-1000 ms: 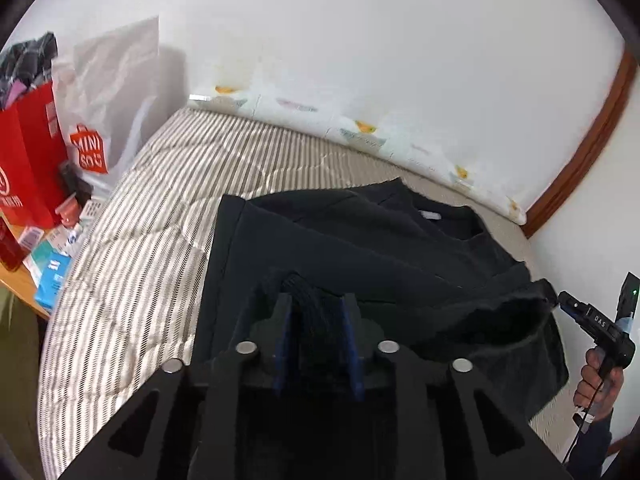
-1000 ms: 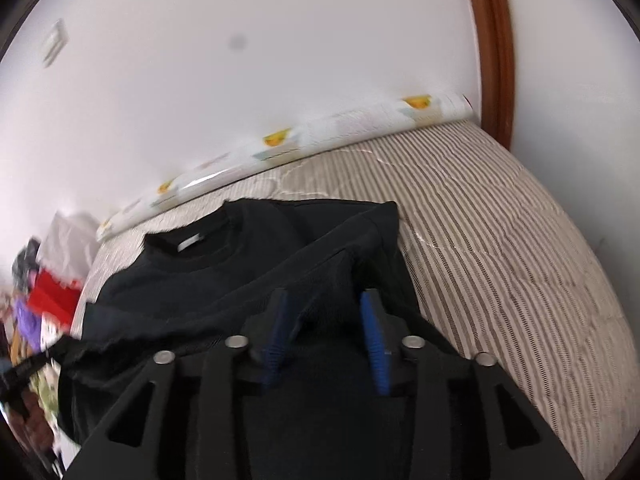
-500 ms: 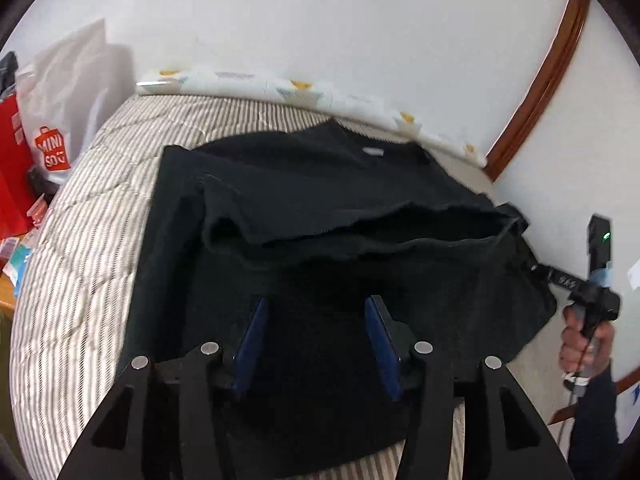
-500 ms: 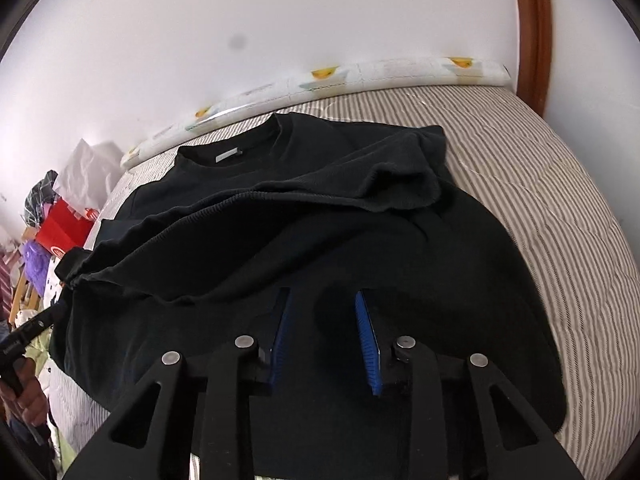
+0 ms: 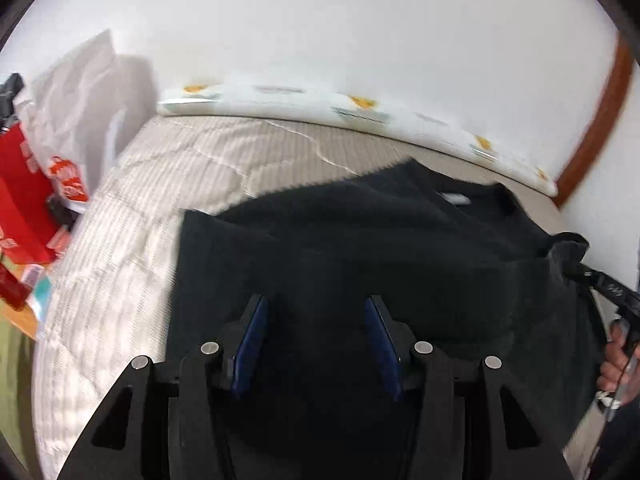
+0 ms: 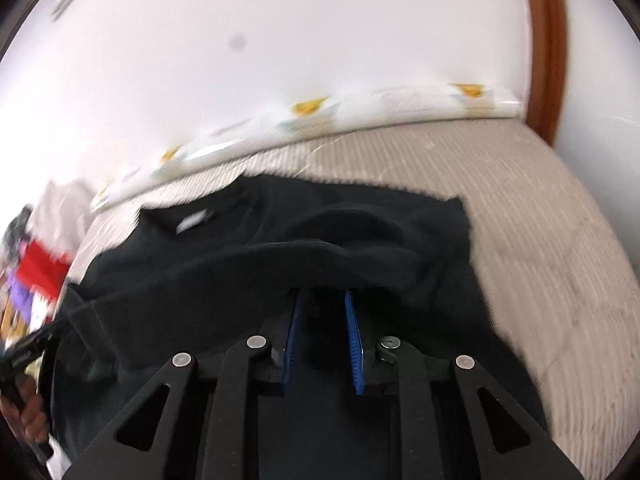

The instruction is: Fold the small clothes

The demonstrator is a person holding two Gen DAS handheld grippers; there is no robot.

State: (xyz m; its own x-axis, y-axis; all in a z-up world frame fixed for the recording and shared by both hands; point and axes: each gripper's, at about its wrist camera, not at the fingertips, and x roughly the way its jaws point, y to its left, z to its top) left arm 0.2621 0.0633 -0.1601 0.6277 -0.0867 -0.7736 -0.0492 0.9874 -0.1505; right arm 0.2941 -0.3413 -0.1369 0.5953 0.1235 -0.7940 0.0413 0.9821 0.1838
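Black sweatshirt (image 5: 360, 240) lying spread on striped bedcover (image 5: 120, 240), directly ahead of and beneath both claws; neck label facing up at far end; near portion folded over, forming raised ridge across middle. Left gripper (image 5: 316, 344) standing half open over dark cloth, pads gripping nothing. Right gripper (image 6: 324, 344) jaws just closing, gap now narrow; fold edge sitting just beyond fingertips; pinch on cloth cannot be told.
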